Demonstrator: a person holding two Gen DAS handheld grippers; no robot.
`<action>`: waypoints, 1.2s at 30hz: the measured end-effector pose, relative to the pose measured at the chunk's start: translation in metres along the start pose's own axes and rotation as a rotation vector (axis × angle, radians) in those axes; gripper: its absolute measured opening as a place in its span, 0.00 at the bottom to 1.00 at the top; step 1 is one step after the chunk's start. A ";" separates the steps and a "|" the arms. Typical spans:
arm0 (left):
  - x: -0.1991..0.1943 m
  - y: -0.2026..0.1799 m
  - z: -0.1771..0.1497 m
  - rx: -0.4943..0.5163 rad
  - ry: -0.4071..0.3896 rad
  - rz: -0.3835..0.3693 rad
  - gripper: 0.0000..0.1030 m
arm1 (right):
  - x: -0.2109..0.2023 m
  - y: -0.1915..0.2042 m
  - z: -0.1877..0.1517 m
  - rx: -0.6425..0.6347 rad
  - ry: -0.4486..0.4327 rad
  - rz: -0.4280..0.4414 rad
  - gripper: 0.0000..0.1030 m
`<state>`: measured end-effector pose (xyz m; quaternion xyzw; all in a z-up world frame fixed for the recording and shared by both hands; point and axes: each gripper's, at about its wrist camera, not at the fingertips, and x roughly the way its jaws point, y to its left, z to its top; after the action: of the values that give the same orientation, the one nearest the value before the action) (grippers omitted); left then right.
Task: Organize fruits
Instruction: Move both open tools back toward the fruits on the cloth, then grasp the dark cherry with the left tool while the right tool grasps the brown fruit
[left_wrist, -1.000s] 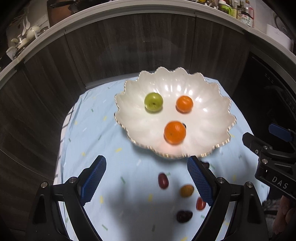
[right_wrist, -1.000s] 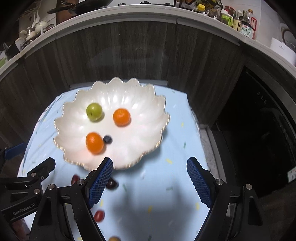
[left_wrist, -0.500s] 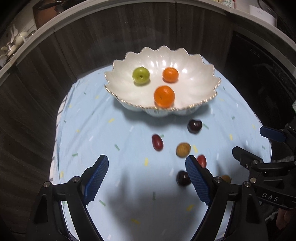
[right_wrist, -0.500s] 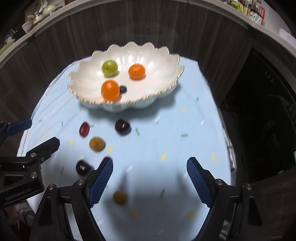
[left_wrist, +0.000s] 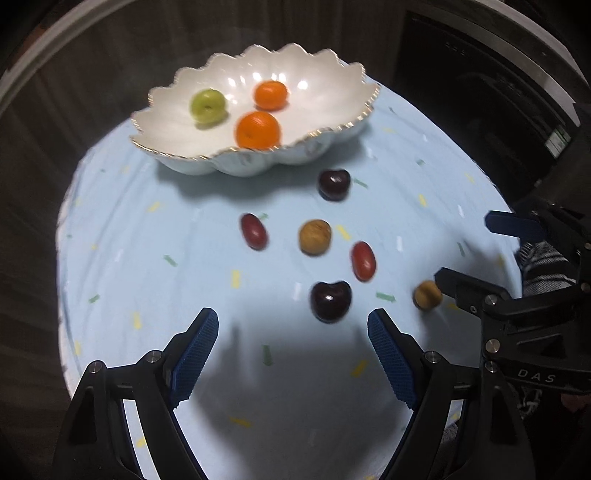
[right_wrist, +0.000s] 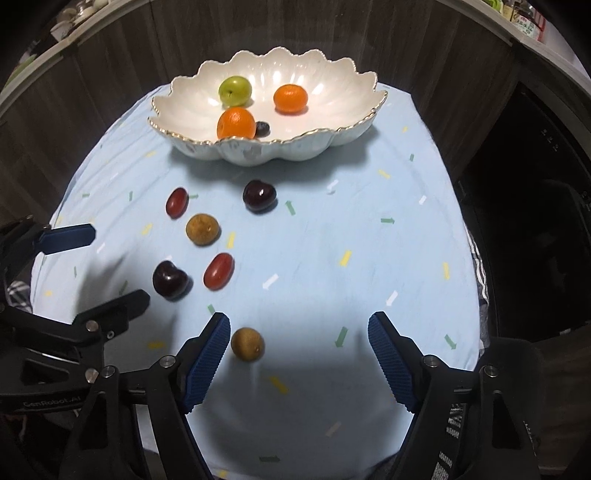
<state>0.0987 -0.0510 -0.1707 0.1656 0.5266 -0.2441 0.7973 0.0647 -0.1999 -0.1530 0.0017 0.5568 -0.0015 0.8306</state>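
Note:
A white scalloped bowl (left_wrist: 332, 122) (right_wrist: 354, 125) at the far side of the table holds a green fruit (left_wrist: 207, 105), two oranges (left_wrist: 258, 129) (left_wrist: 270, 95) and a blueberry (right_wrist: 262, 129). On the blue cloth lie two dark cherries (left_wrist: 330, 301) (left_wrist: 334, 184), two red grapes (left_wrist: 253, 230) (left_wrist: 363, 260) and two brown longans (left_wrist: 314, 236) (left_wrist: 427, 294). My left gripper (left_wrist: 291, 354) is open and empty, just short of the near cherry. My right gripper (right_wrist: 299, 356) is open and empty; a longan (right_wrist: 247, 343) lies beside its left finger.
The cloth-covered table (right_wrist: 369, 258) is small, with edges near on every side. Dark wooden cabinet fronts (right_wrist: 332, 33) stand behind it and a dark appliance (right_wrist: 546, 184) on the right. Each gripper shows at the other view's edge.
Both grippers have pulled back from over the bowl and dropped lower toward the near side. The loose fruit on the cloth now lies ahead of the fingers. Both stay open.

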 end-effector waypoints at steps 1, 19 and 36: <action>0.001 0.000 0.000 0.006 0.004 -0.003 0.80 | 0.001 0.001 -0.001 -0.006 0.003 0.001 0.72; 0.033 -0.011 0.011 0.185 0.027 -0.090 0.69 | 0.017 0.015 -0.011 -0.066 0.053 0.050 0.63; 0.049 -0.008 0.011 0.101 0.069 -0.087 0.45 | 0.034 0.014 -0.012 -0.040 0.084 0.114 0.41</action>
<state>0.1183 -0.0733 -0.2114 0.1909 0.5474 -0.2989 0.7580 0.0669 -0.1858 -0.1885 0.0172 0.5900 0.0570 0.8052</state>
